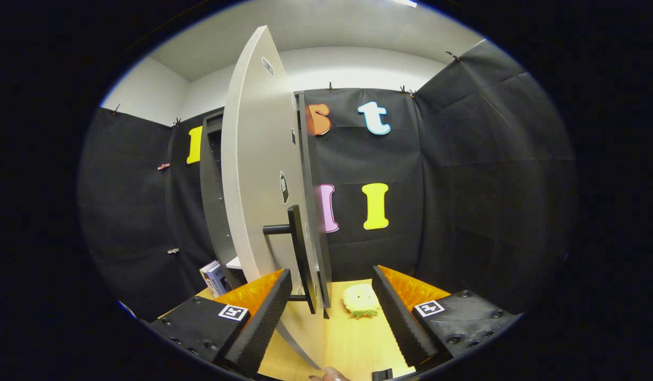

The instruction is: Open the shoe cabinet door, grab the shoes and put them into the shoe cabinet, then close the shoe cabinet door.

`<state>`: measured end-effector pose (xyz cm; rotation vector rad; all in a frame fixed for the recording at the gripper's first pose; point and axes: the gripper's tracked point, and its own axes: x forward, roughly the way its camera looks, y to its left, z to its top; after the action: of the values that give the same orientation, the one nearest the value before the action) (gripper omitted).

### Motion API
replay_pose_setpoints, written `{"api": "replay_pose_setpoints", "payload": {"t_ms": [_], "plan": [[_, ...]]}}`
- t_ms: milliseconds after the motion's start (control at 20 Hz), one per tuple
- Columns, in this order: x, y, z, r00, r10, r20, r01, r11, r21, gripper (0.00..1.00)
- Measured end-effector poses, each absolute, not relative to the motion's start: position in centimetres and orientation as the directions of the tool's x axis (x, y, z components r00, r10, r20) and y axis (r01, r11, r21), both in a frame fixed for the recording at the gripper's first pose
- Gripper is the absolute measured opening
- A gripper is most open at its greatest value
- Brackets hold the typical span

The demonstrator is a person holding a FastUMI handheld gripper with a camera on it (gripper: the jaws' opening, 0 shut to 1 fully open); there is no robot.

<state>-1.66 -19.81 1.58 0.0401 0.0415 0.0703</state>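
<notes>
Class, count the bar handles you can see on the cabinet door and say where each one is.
1. The dark bar handle stands off the pale cabinet door, between the open gripper fingers, nearer the left one. Other handles may be hidden behind the door.

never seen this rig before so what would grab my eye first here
The tall pale cabinet door stands swung open edge-on just ahead of the gripper, its dark bar handle reaching down between the open jaws. Beyond them, a small yellow slipper-like shoe lies on the wooden table. Behind the door, the dark cabinet body shows, with a small box at its foot.
</notes>
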Motion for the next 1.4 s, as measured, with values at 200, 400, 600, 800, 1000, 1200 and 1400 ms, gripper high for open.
{"api": "replay_pose_setpoints", "payload": {"t_ms": [200,400,600,800,1000,1200,1400], "plan": [[-0.7,-18.5,0.7,0.993,0.099,-0.066,-0.093,0.992,0.083,0.98],[-0.2,-15.2,0.7,0.989,0.133,-0.063,-0.128,0.989,0.072,0.98],[0.4,-11.4,0.1,0.987,0.146,-0.070,-0.141,0.988,0.066,0.98],[1.8,-8.5,-1.5,0.987,0.120,-0.107,-0.108,0.988,0.110,0.98],[2.8,-5.0,-1.5,0.991,0.102,-0.089,-0.095,0.992,0.078,0.98],[3.9,-1.0,-2.2,0.993,0.078,-0.087,-0.075,0.996,0.042,0.98],[5.3,1.2,-2.6,0.997,0.021,-0.073,-0.018,0.999,0.030,0.98]]}}
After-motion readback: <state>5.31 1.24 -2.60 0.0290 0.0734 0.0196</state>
